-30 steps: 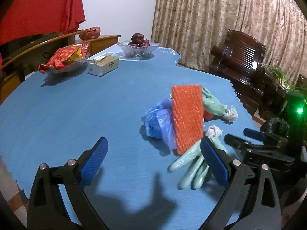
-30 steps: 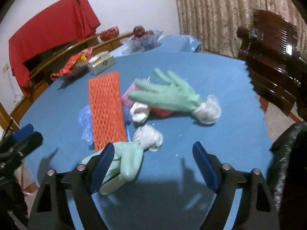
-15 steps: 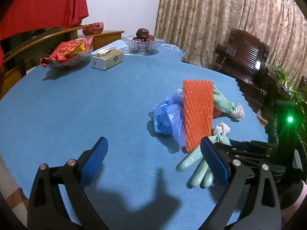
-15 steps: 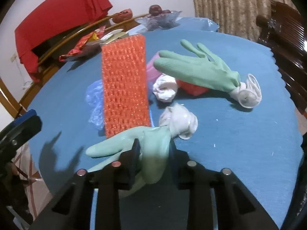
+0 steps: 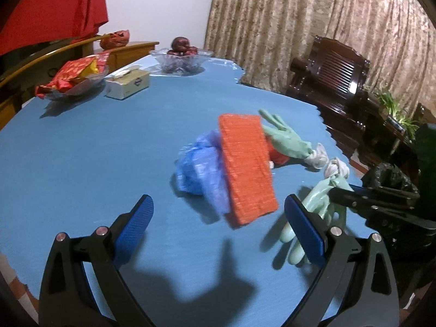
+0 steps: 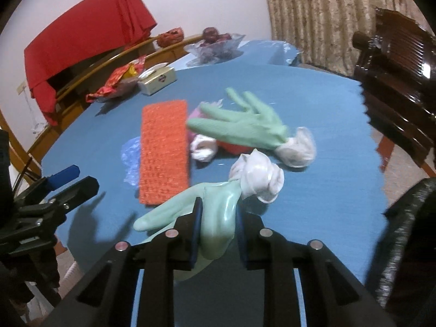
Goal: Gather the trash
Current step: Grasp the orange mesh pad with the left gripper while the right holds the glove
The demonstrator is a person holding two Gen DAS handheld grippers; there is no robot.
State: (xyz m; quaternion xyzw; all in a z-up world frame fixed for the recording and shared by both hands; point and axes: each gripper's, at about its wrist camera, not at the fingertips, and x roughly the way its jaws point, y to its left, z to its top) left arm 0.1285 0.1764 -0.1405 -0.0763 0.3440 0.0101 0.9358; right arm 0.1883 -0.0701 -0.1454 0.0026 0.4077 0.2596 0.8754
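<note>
Blue table (image 5: 81, 150): right gripper (image 6: 218, 229) has just clamped the near green glove (image 6: 215, 207), its long axis running away toward the white cuff. Left gripper (image 5: 218, 226) gapes empty, nearer the orange mesh (image 5: 245, 166).

You're facing a white wall (image 5: 158, 2) and a beige patterned curtain (image 5: 299, 16). A dark wooden chair (image 5: 335, 73) stands right of the blue table (image 5: 81, 141); red cloth (image 6: 81, 35) drapes left.

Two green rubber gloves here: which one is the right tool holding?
The nearer green rubber glove, pinched in the right tool. The other green rubber glove lies untouched farther back on the blue table.
</note>
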